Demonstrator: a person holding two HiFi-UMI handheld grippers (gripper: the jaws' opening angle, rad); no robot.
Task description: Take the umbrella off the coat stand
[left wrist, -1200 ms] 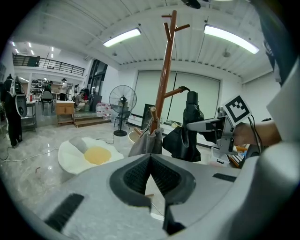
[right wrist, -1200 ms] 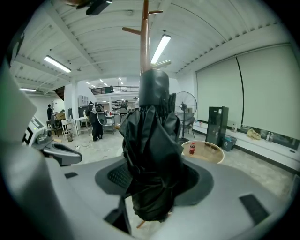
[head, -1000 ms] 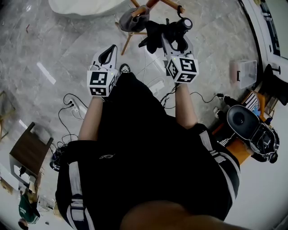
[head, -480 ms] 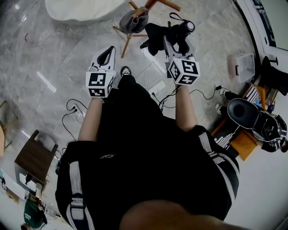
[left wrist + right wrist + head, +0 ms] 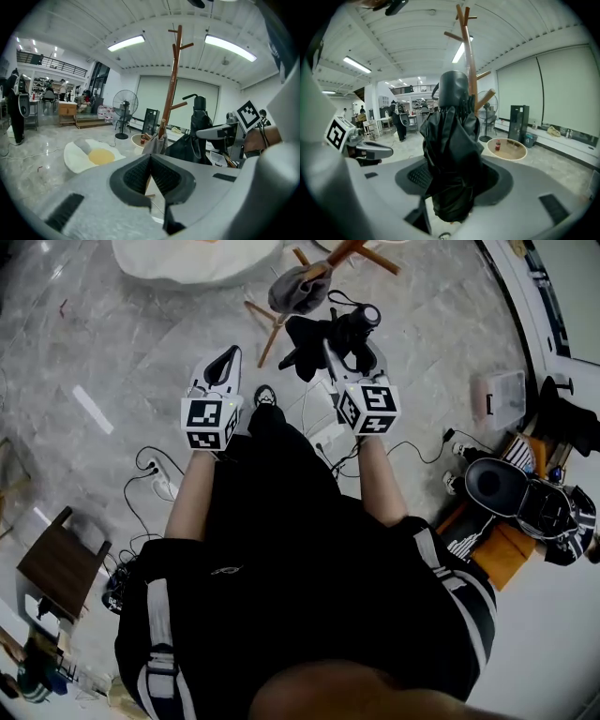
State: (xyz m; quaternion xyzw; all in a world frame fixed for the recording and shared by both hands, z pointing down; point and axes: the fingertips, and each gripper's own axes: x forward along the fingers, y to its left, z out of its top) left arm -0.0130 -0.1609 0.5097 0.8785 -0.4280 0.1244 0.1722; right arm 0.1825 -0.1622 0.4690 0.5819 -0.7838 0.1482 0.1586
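Standing upright with handle topmost, the black umbrella (image 5: 452, 140) sits clamped in the right claw (image 5: 454, 177); left claw (image 5: 150, 161) closed.

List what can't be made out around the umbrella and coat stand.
- Right tool pads: right gripper view, mostly covered by the folded black umbrella.
- Coat stand base: left gripper view, behind the grey bag and left tool.
- Red bottle label: right gripper view, too small.

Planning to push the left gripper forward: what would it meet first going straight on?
Most likely the grey cloth item hanging low on the coat stand, which sits just beyond the closed tips of the left gripper. How far off it is remains unclear.
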